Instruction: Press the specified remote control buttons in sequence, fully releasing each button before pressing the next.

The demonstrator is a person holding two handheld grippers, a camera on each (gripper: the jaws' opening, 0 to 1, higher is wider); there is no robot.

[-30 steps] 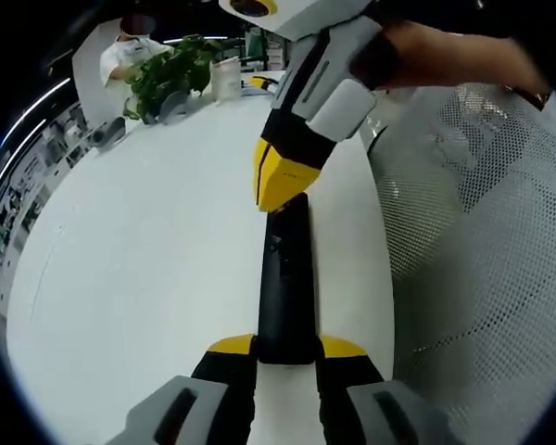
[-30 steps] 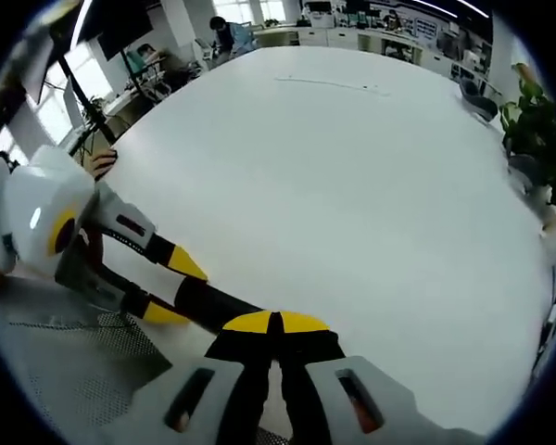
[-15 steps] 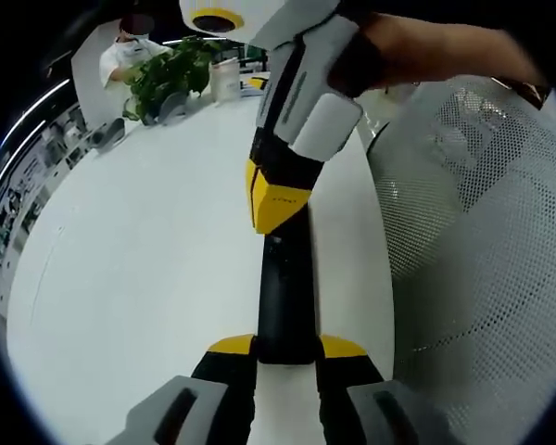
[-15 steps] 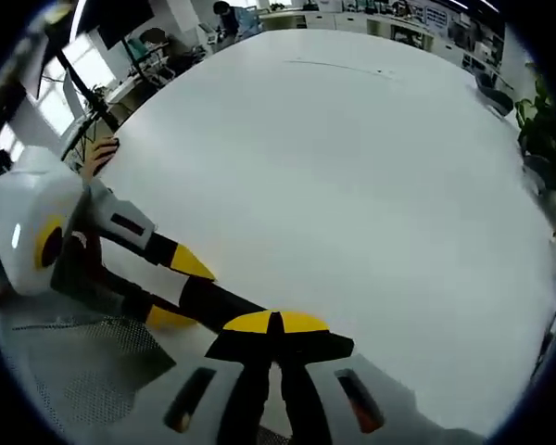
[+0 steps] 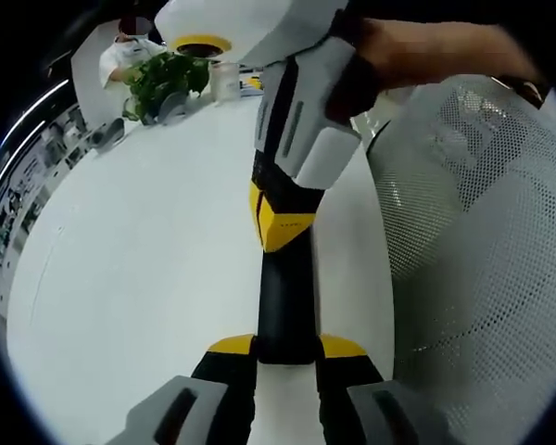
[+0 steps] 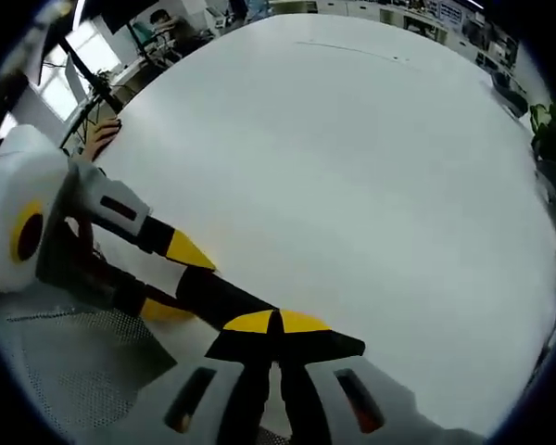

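Black remote (image 5: pixel 285 301) at lower centre, we are clamping it in the left gripper (image 5: pixel 287 350) while pressing a button with the right gripper's (image 5: pixel 280 227) closed tips, likely needing full release next

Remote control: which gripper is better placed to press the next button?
Right. The right gripper, jaws closed, sits tip-down on the remote control, while the left gripper clamps the remote's near end, steadying it.
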